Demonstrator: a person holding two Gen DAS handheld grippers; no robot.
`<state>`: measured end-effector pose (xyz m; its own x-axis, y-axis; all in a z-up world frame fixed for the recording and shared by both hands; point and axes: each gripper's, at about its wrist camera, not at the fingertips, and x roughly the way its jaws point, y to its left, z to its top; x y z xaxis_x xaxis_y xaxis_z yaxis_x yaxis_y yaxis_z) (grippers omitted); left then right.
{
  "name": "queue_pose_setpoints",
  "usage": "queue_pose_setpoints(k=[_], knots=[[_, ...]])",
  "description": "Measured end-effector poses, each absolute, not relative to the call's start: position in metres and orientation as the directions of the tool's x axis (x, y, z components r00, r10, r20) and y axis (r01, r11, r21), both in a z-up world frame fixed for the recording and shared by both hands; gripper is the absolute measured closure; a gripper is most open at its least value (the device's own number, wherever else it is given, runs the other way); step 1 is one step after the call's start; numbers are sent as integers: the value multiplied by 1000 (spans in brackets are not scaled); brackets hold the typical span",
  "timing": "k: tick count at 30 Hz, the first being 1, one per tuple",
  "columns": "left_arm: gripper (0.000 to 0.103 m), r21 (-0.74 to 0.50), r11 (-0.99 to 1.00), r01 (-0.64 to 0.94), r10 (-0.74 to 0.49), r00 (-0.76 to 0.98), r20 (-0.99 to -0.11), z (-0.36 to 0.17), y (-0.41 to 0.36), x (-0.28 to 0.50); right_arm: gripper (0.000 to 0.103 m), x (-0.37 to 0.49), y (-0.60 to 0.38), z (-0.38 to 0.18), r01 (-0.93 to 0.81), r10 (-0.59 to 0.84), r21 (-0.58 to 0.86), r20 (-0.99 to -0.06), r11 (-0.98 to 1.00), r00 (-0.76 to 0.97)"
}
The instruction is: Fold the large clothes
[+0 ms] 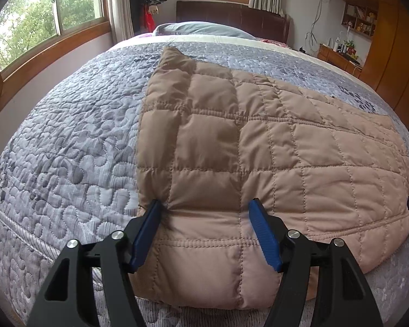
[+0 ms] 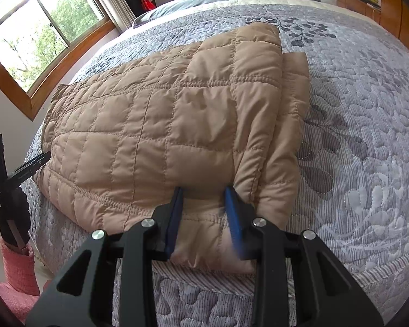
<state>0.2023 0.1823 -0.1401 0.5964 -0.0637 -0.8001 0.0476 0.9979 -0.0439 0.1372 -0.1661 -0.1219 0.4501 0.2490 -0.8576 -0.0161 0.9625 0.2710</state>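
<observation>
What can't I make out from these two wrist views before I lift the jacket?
- Jacket underside and tucked sleeves: both views, hidden by its own folded layers.
- Left claw grip: the near hem bulges over the pads.
- Right claw tips: buried in folds.
- Shelf items: too small.

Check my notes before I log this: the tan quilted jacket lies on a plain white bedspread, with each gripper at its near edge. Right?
Not quite. The bedspread is grey with a quilted leaf pattern, as the right wrist view shows. The tan quilted jacket does lie on it, each gripper at its near edge.
</observation>
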Motion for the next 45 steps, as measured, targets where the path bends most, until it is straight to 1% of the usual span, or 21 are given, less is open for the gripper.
queue_pose_setpoints(k=[13,17,22,25,28,30,32,35,37,38,40,45], knots=[[34,-48,998,52,-69,599,-798,-141,182,202,72,135,-166,-120,-8,239,266,-852,964,466],[35,-40,998,55,-65,595,-801,-139,182,202,69,130,-165,-102,-12,242,267,-852,964,465],[35,-51,998,48,-70,596,-800,-133,185,197,69,120,-171,-79,-37,244,257,-852,966,463],[36,-79,997,26,-79,600,-796,-123,191,186,69,122,-179,-91,1,193,212,-888,977,417],[36,-118,993,-13,-88,596,-798,-113,201,168,70,124,-185,-110,21,212,238,-898,971,385],[36,-161,985,-56,-97,590,-801,-109,213,156,70,124,-187,-116,22,224,253,-893,967,391],[35,-232,965,-118,-124,577,-807,-113,229,144,70,123,-188,-117,24,227,258,-889,966,399],[35,-414,890,-190,-260,536,-804,-131,250,135,70,123,-186,-119,18,222,250,-889,968,400],[35,-536,817,-212,-371,517,-771,-146,257,135,70,125,-185,-119,16,219,245,-892,969,396],[35,-575,789,-215,-409,515,-753,-151,258,135,70,126,-185,-118,16,218,244,-893,970,394],[35,-619,750,-234,-441,520,-732,-159,260,140,70,125,-185,-119,15,218,243,-893,970,393],[35,-678,684,-268,-447,581,-680,-167,268,153,70,124,-184,-119,15,217,244,-890,970,402]])
